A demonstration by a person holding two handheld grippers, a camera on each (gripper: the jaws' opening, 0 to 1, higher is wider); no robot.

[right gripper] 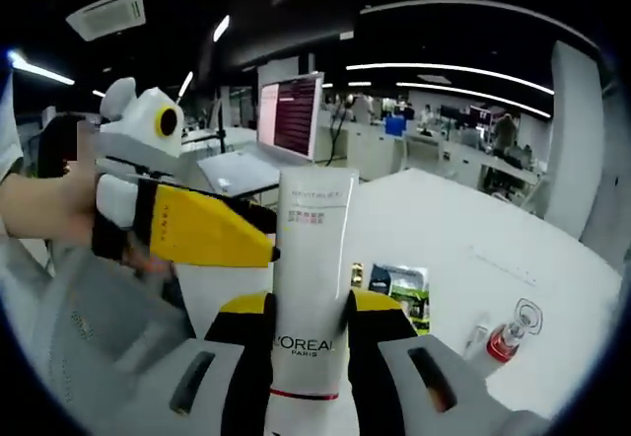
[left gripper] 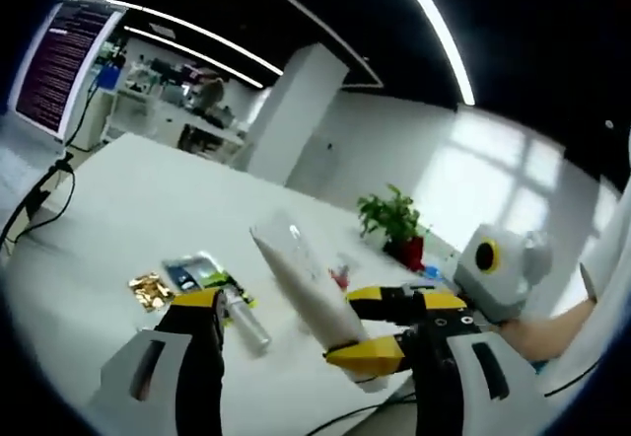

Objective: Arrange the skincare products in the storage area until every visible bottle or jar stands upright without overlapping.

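While the right gripper [right gripper: 308, 337] clamped the white L'OREAL PARIS tube [right gripper: 310, 288], the left gripper [left gripper: 281, 332] stood open beside sachets [left gripper: 192, 276]

Potted plant [left gripper: 396, 221] far ahead of my left jaws; monitor [right gripper: 291, 113] far ahead of my right.

White L'Oreal tube [right gripper: 310, 288] upright, clamped in right tongs [right gripper: 308, 332].
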